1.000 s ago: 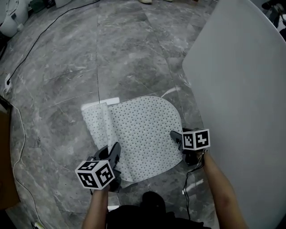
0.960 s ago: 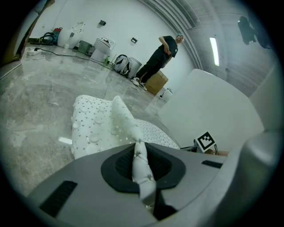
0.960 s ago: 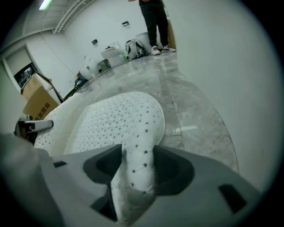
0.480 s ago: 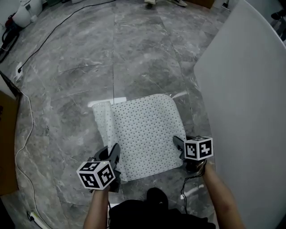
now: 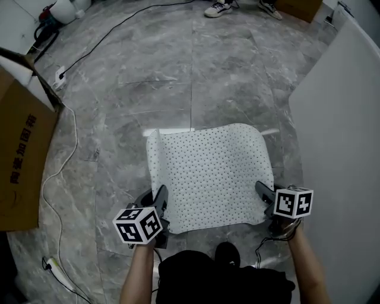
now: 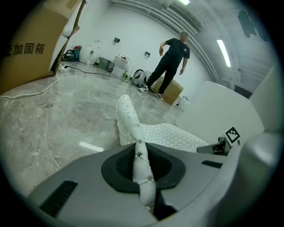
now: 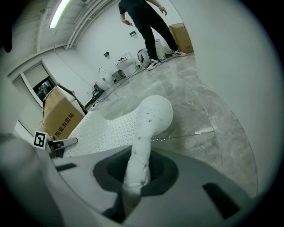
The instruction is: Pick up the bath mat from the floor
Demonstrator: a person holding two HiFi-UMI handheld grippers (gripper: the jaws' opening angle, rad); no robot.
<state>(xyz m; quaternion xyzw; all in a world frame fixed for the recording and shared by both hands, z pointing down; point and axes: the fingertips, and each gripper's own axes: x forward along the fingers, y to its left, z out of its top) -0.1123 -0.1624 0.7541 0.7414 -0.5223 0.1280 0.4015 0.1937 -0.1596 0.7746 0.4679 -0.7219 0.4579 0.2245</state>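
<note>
The white bath mat (image 5: 209, 172) with dark dots hangs stretched between my two grippers, its far end sagging toward the grey marble floor. My left gripper (image 5: 160, 203) is shut on the mat's near left corner; in the left gripper view the mat's edge (image 6: 129, 116) runs up out of the pinched left gripper (image 6: 142, 167). My right gripper (image 5: 262, 193) holds the near right corner. Its jaws have just been closing, and in the right gripper view a fold of mat (image 7: 153, 114) sits squeezed in the right gripper (image 7: 136, 170).
A cardboard box (image 5: 24, 142) stands at the left with a white cable (image 5: 64, 151) trailing past it. A large white panel (image 5: 344, 136) runs along the right. A person (image 6: 172, 54) stands farther off, shoes (image 5: 222, 7) at the top of the head view.
The right gripper closed on the mat's near right corner. Both grippers rose and drew apart, so the folded left side opened out and the mat came up spread between them.
</note>
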